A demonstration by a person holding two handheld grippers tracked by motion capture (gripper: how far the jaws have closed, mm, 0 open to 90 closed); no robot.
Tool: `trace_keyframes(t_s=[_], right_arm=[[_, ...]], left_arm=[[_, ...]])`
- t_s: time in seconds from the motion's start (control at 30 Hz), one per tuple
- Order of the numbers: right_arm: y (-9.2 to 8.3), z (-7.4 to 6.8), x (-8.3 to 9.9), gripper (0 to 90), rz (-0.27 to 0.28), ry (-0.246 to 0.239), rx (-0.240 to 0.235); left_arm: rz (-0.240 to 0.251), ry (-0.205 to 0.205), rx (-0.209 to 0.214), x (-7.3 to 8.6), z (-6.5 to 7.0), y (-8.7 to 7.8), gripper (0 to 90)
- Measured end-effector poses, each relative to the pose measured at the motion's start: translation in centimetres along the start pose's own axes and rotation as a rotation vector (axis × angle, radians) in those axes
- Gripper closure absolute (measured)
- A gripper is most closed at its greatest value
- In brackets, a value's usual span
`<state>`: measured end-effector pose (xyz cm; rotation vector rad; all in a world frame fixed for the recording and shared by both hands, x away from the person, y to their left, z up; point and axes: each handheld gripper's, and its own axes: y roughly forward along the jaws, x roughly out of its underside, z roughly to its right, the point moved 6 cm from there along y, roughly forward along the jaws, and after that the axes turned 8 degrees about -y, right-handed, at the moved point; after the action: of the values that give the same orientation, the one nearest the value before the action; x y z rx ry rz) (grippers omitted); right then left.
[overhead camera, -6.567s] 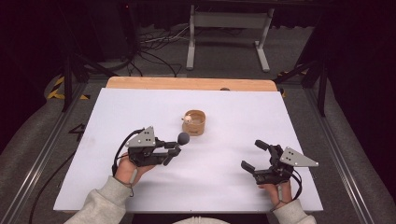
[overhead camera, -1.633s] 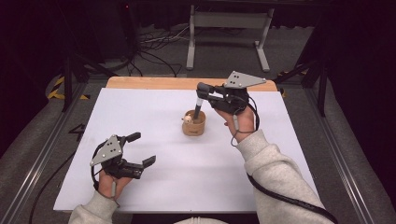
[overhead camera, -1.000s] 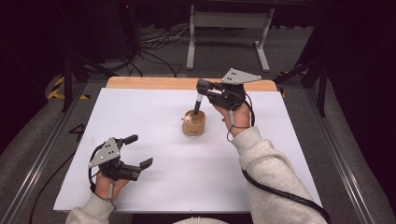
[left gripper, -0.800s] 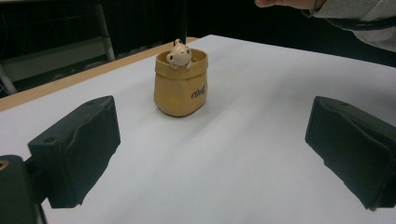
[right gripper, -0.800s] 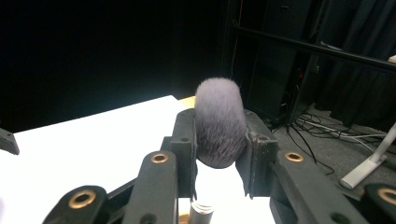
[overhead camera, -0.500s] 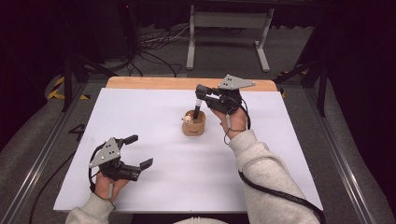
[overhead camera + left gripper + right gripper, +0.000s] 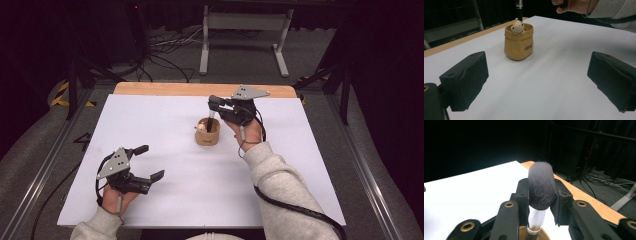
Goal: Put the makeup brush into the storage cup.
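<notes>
Right claw (image 7: 214, 103) pinched a brush (image 7: 210, 120) upright, its handle just dipping into the small pot (image 7: 207, 132) on the tabletop (image 7: 300, 165). Left claw (image 7: 536, 82) stayed spread, holding nothing, pot (image 7: 519, 42) ahead. Bristles (image 7: 541, 185) stood between the right claw's pads; letting go was left.

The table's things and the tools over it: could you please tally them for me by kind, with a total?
Brushes: 1, the makeup brush, bristles up.
Pots: 1, the tan pot with a small bear figure at its rim.
Grippers: 2, the left gripper and the right gripper.
Total: 4.
</notes>
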<state>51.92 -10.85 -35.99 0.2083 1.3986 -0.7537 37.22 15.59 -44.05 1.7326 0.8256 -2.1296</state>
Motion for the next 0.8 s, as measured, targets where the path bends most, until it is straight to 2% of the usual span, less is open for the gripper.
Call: trace_keyframes(t_s=[0.17, 0.27, 0.3, 0.33, 0.4, 0.47, 0.5, 0.53, 0.57, 0.8], right_arm=[[0.2, -0.1, 0.4, 69.6, -0.008, 0.007, -0.007], [0.2, -0.1, 0.5, 66.3, -0.012, 0.009, -0.008], [0.2, 0.0, 0.5, 60.6, -0.007, 0.019, -0.002], [0.0, 0.2, 0.4, 50.6, 0.004, 0.044, 0.008], [-0.2, 0.3, 0.2, 38.6, 0.009, 0.055, 0.015], [-0.6, 0.7, 0.0, 21.1, 0.014, 0.078, 0.057], [-1.0, 1.0, -0.1, 14.6, 0.027, 0.111, 0.084], [-1.0, 1.0, -0.1, 14.6, 0.027, 0.111, 0.084], [-1.8, 1.3, -0.1, 12.3, 0.050, 0.142, 0.082], [-3.9, 1.6, -0.1, 8.0, 0.067, 0.119, 0.082]], left_arm=[[0.001, -0.007, -0.001, 0.0, 0.0, -0.1, 4.0], [0.004, -0.008, -0.002, 0.0, 0.0, -0.1, 3.9], [0.006, -0.009, -0.002, 0.0, 0.0, -0.1, 3.9], [0.004, -0.008, -0.002, 0.0, 0.0, -0.1, 3.9], [0.002, -0.010, -0.002, 0.0, 0.0, -0.1, 3.8], [0.001, -0.009, -0.002, 0.0, -0.1, -0.1, 3.8], [0.004, -0.010, -0.003, -0.1, -0.1, -0.1, 3.7], [0.004, -0.010, -0.003, -0.1, -0.1, -0.1, 3.7], [0.000, -0.011, -0.001, 0.0, -0.1, -0.1, 3.6], [0.002, -0.017, -0.002, 0.0, -0.1, -0.1, 3.4]])
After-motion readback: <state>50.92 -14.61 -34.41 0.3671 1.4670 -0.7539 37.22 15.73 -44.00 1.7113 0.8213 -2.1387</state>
